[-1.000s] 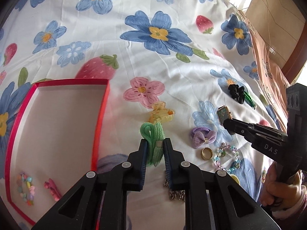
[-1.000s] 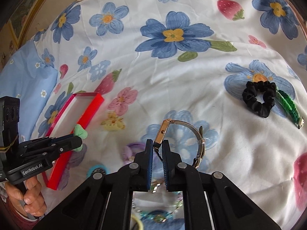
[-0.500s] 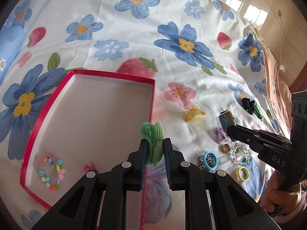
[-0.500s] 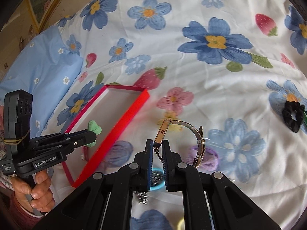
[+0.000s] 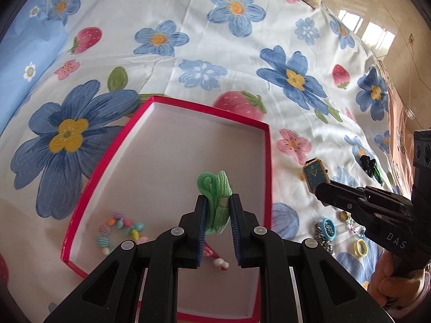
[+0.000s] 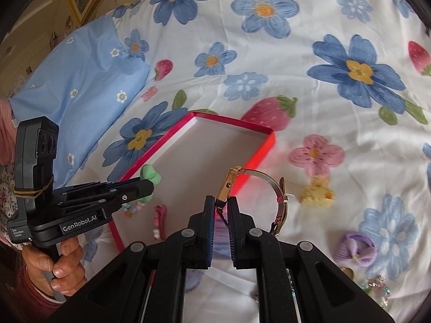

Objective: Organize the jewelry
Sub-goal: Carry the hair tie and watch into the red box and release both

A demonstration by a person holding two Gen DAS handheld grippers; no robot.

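Two grippers hang over a flower-printed bedsheet [image 5: 188, 62], each one clamped on a piece. Furthest left in the right wrist view, a person's left hand [image 6: 58, 263] wraps the handle from below, fingers curled round it, so the left gripper [image 5: 217, 202] reaches out level over the red box [image 5: 265, 161]. Its fingers are closed tight on a folded green hair tie [image 5: 215, 188], held above the white floor of the box. Inside the box, near its left wall, lie a pastel bead bracelet [image 5: 118, 228] and a pink clip [image 6: 159, 215] beside it. Just right of the box, the right gripper [image 6: 221, 204] pinches a gold watch [image 6: 229, 185] by its case, fingers nearly together, the mesh strap looping off to the right in the air. The right hand [image 5: 388, 282] grips that handle low at the right edge of the left wrist view. Further right, on the sheet, lie a yellow claw clip [image 6: 317, 192], a purple bow [image 6: 355, 250], a blue ring [image 5: 327, 228], a yellow ring [image 5: 361, 247] and, well apart, a black scrunchie [image 5: 367, 162]
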